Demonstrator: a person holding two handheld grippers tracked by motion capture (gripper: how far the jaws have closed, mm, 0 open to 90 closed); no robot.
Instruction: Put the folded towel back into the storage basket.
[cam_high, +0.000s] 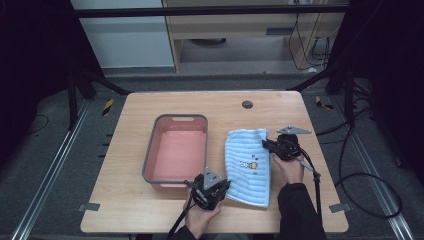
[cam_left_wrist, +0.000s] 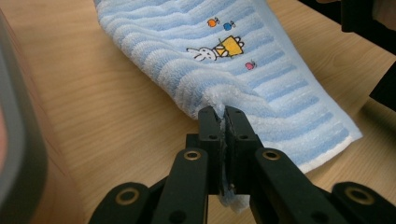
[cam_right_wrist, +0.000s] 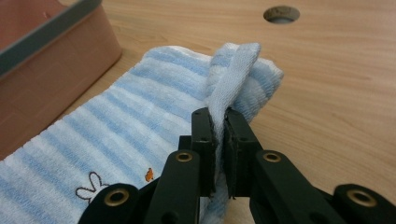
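We are seeing two grippers, one towel, one tub and one table. Nearest the person, the left gripper (cam_high: 220, 189) is sitting at the table's front, held in the left hand (cam_high: 202, 216), and in the left gripper view (cam_left_wrist: 223, 122) its two jaws are pressing together on a bunched fold at the near edge of the light-blue striped towel (cam_left_wrist: 243, 70). A little farther along, the right gripper (cam_high: 270, 145), held in the right hand (cam_high: 289, 169), is reaching in from the towel's right side; in the right gripper view (cam_right_wrist: 219, 122) its jaws are clamping closed on a lifted strip of the towel's (cam_right_wrist: 140, 116) hem, which is standing up between them. The single towel (cam_high: 248, 165) is lying flat on the wooden table (cam_high: 125, 200) between the two grippers, showing one small rabbit embroidery (cam_left_wrist: 215, 49) with a few coloured dots. Just beside it, to the left, one pink tub (cam_high: 176, 150) with a grey rim is resting, apart from the towel. Farther back, one round hole (cam_high: 247, 104) is showing in the tabletop.
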